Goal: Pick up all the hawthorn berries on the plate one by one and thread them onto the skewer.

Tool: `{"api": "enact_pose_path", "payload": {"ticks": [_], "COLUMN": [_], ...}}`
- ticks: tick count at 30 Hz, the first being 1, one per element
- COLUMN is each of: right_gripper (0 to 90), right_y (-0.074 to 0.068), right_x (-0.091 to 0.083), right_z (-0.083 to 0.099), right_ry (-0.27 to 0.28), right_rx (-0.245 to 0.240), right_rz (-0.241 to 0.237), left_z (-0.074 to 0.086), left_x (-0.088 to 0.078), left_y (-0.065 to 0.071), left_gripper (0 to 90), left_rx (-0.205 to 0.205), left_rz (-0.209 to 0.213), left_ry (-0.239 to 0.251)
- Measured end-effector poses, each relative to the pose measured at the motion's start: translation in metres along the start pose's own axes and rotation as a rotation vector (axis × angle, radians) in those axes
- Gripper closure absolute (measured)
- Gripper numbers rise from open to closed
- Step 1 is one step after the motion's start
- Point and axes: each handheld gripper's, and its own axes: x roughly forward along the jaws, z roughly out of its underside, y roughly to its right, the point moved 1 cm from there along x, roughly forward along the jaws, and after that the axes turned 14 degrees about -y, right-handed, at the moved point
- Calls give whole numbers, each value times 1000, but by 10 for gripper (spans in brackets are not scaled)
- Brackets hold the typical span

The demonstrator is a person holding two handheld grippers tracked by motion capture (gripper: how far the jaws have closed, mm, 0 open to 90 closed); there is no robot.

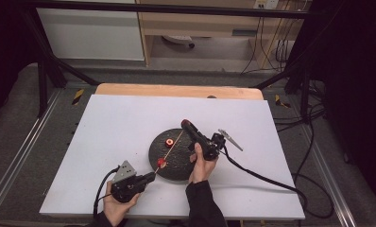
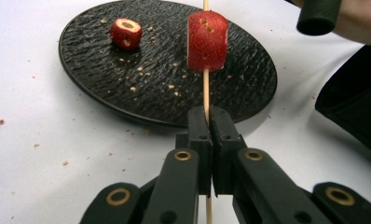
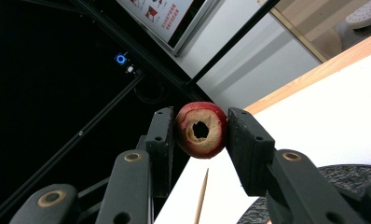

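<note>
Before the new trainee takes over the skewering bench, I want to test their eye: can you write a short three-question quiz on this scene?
1. True or false: the left tongs are shut on the wooden skewer.
2. What do the right tongs hold?
A. a cored red fruit slice
B. a spoon
C. nothing
3. How many red fruit pieces lie loose on the black plate?

Key: 1 true. 2 A, the held slice. 3 one, the loose piece; another piece is threaded on the skewer.
</note>
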Motion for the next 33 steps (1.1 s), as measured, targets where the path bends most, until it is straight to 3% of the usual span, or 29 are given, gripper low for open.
{"api": "enact_pose_path", "payload": {"ticks": [22, 33], "right_gripper": [628, 629], "right_y": [1, 2], "right_x": [1, 2], "right_z": [4, 7], "right_ry": [10, 11], "right_rx": [16, 28], "right_rz": [-11, -19], "left_z": [0, -3], "left_x": [0, 4], "left_y": [1, 5], "left_gripper": [882, 882], "left_rx": [-14, -43], "left_rz": [-1, 1], "left_ry": [17, 32]}}
